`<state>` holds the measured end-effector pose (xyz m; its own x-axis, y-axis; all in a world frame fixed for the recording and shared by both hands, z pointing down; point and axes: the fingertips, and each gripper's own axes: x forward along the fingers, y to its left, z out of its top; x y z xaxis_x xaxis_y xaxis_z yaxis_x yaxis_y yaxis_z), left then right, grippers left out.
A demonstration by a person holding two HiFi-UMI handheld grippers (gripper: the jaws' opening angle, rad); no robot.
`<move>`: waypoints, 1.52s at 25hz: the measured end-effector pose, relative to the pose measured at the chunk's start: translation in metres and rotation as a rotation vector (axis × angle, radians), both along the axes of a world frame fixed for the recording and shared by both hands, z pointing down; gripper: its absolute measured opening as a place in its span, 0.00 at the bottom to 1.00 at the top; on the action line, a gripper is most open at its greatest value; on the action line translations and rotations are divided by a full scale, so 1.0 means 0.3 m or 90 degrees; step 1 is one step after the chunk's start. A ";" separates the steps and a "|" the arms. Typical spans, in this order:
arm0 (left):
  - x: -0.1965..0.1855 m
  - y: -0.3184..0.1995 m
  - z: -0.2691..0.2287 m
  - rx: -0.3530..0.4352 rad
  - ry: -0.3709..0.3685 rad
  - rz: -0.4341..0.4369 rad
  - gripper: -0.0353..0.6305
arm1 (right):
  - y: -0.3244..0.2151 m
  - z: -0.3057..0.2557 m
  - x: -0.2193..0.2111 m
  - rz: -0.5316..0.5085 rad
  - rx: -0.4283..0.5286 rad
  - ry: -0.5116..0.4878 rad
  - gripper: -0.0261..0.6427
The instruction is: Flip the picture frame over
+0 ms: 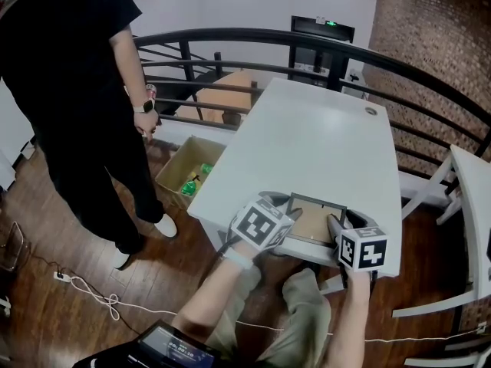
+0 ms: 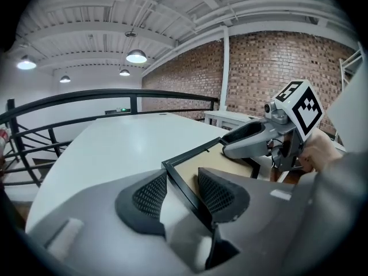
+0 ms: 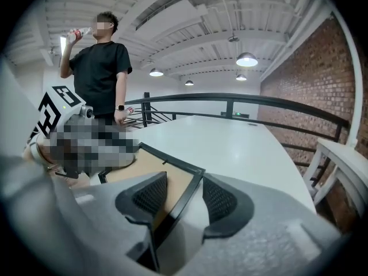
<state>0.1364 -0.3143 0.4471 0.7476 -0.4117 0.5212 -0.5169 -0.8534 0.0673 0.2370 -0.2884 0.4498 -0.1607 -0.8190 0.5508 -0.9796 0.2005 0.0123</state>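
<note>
The picture frame (image 1: 313, 222) lies flat near the front edge of the white table (image 1: 307, 136), its brown backing up inside a black rim. My left gripper (image 1: 294, 219) straddles its left rim; in the left gripper view the rim (image 2: 187, 186) runs between the jaws of the left gripper (image 2: 181, 183), and there is a gap between it and the pads. My right gripper (image 1: 335, 225) straddles the right rim; in the right gripper view the frame (image 3: 155, 163) passes between the jaws of the right gripper (image 3: 184, 191), unpressed. Both stand open.
A person in black (image 1: 77, 90) stands left of the table, drinking from a bottle. A cardboard box (image 1: 188, 171) with green items sits on the floor. A black railing (image 1: 307, 41) curves behind the table. White furniture (image 1: 468, 205) stands at the right.
</note>
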 end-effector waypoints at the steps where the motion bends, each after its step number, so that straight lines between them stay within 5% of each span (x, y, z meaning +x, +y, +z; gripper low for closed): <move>1: 0.001 -0.003 0.005 -0.004 -0.007 -0.001 0.32 | -0.002 0.003 0.000 0.001 -0.002 0.005 0.31; 10: 0.007 -0.002 0.082 0.004 -0.104 0.017 0.32 | -0.005 0.034 -0.021 -0.002 -0.013 0.082 0.29; 14: 0.000 -0.013 0.058 0.069 -0.098 0.007 0.26 | -0.001 0.031 -0.029 -0.001 0.002 0.086 0.28; 16: -0.011 -0.017 0.021 0.119 -0.063 0.000 0.16 | 0.006 0.020 -0.026 -0.006 0.032 0.096 0.28; 18: -0.032 -0.004 -0.012 0.148 -0.024 -0.008 0.16 | 0.035 -0.023 -0.020 -0.009 0.094 0.088 0.26; 20: -0.076 0.026 -0.025 0.150 -0.011 -0.027 0.17 | 0.090 -0.083 -0.023 -0.012 0.161 0.055 0.05; 21: -0.101 0.051 -0.031 0.148 0.000 -0.036 0.17 | 0.122 -0.107 -0.031 -0.018 0.183 0.034 0.03; 27: -0.126 0.345 -0.139 0.104 0.183 0.031 0.08 | 0.336 -0.136 -0.160 -0.100 0.154 -0.036 0.03; 32: -0.162 0.566 -0.184 0.085 0.241 0.059 0.08 | 0.542 -0.221 -0.302 -0.149 0.210 -0.065 0.03; 35: -0.195 0.685 -0.235 0.085 0.301 0.062 0.08 | 0.675 -0.238 -0.391 -0.208 0.263 -0.019 0.03; 38: -0.240 0.791 -0.254 0.091 0.335 0.068 0.08 | 0.771 -0.223 -0.449 -0.197 0.287 -0.053 0.03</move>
